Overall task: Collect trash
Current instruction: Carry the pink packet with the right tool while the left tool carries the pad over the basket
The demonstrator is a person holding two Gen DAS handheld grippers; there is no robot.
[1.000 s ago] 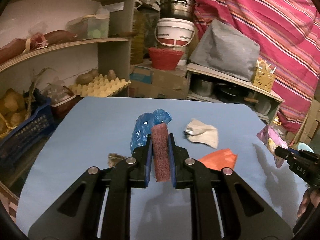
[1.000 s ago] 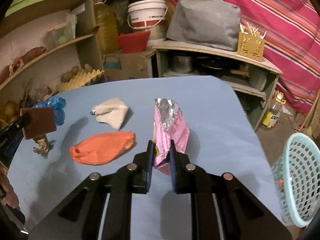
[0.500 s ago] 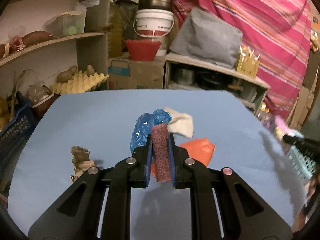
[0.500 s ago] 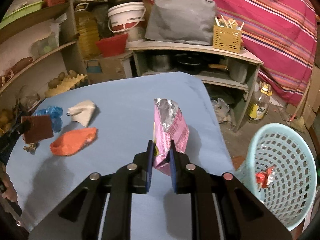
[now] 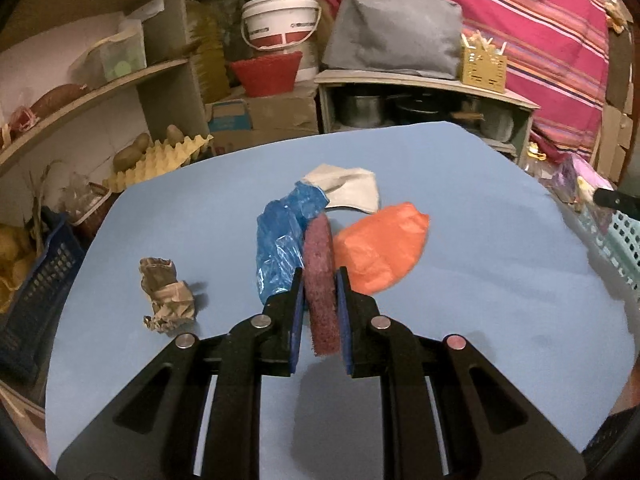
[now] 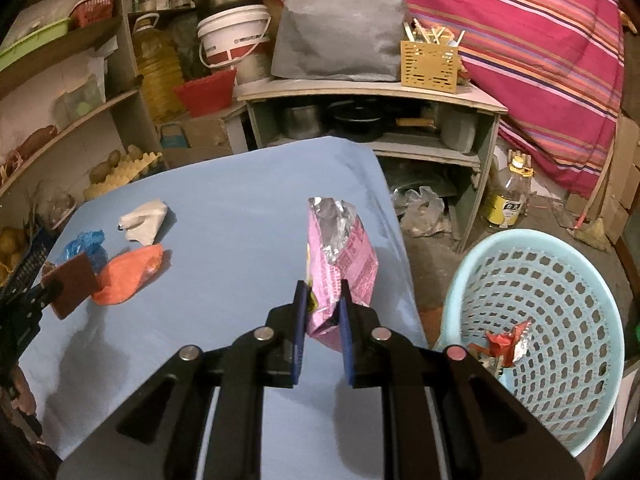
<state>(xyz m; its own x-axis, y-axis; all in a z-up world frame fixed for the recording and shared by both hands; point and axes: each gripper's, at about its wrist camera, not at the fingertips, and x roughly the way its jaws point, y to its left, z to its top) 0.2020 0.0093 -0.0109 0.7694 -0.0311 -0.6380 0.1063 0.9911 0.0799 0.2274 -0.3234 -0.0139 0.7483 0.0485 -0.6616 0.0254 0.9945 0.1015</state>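
Right wrist view: our right gripper (image 6: 322, 296) is closed tight on the lower corner of the pink snack packet (image 6: 340, 268), which stands upright above the right edge of the blue table (image 6: 240, 200). The pale blue basket (image 6: 540, 320) sits on the floor to the right, just past that edge, with a red wrapper (image 6: 505, 340) already inside.

We judge the step in hand to be carrying the packet over to the basket. To do it well, we should keep the grip firm, swing right until the packet hangs over the middle of the basket's mouth, not its rim, and only then let the jaws part. The packet is light and foil-lined, so it may drift or cling to a pad; releasing low over the opening would help.

In the left wrist view, our left gripper (image 5: 319, 292) pinches a maroon scouring pad (image 5: 320, 276) edge-on above the table. Beneath it lie a blue plastic bag (image 5: 280, 248), an orange bag (image 5: 380, 248), a white scrap (image 5: 352, 192) and, to the left, crumpled brown paper (image 5: 166, 296), all waiting for collection.
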